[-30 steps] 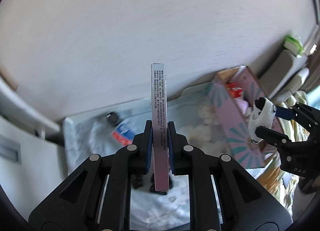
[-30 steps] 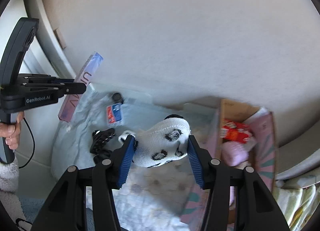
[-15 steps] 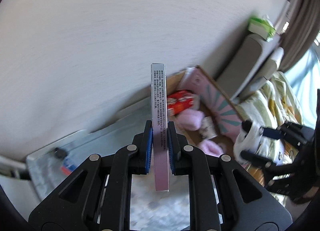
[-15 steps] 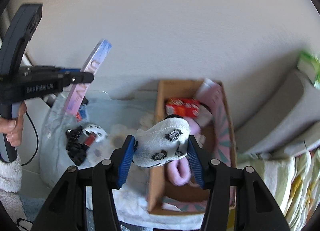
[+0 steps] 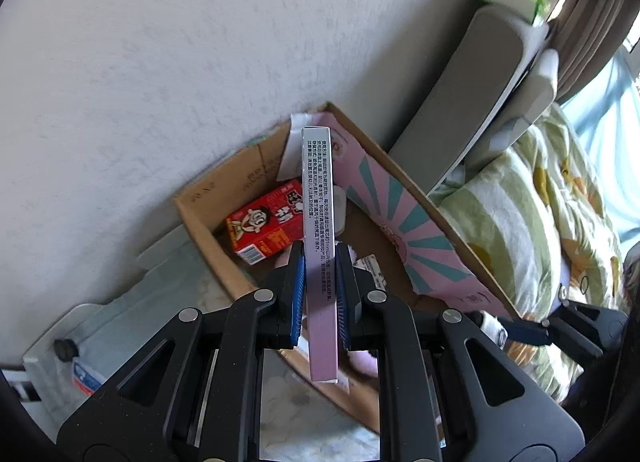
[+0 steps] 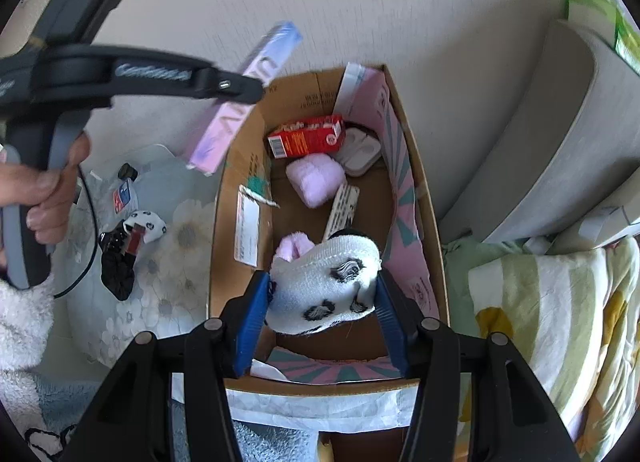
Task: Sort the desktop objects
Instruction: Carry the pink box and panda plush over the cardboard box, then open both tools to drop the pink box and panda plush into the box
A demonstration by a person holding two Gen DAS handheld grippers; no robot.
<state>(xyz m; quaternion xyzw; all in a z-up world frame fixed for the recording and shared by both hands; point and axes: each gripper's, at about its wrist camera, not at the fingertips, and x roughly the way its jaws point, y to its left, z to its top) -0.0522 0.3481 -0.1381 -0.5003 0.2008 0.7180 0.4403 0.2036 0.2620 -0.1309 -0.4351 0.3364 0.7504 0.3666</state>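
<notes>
Left gripper (image 5: 320, 294): black plastic frame, blue ribbed pads, clamped on the flat faces of a slim pink carton (image 5: 318, 246). The carton is long, rectangular cardboard with small printed text down its narrow edge, held on edge above the near left wall of the box (image 5: 208, 238). In the right wrist view the same carton (image 6: 244, 98) runs diagonally, pink fading to blue at its far end, over the box's left rim.

Right gripper (image 6: 322, 316): same build, closed on a white knit sock (image 6: 324, 286) with black panda-style markings, soft and bunched, held over the near end of the box interior.

Box (image 6: 424, 222): open corrugated cardboard, brown inside, one long wall faced with pink paper with teal rays. It stands against a rough white wall.

Contents of box:
- red juice carton (image 6: 306, 136), rectangular, lying at the far end
- white moulded plastic case (image 6: 360, 150) beside it
- pink fluffy bundle (image 6: 316, 178), mid-floor
- printed paper strip (image 6: 342, 210)

Mat (image 6: 176, 262): pale, glossy, floral print, left of the box. On it:
- black fabric item (image 6: 116, 266)
- second panda sock (image 6: 146, 222)
- small red-and-blue packet (image 6: 122, 196)

Bedding (image 6: 552, 314): striped green, white and yellow, right of the box.
</notes>
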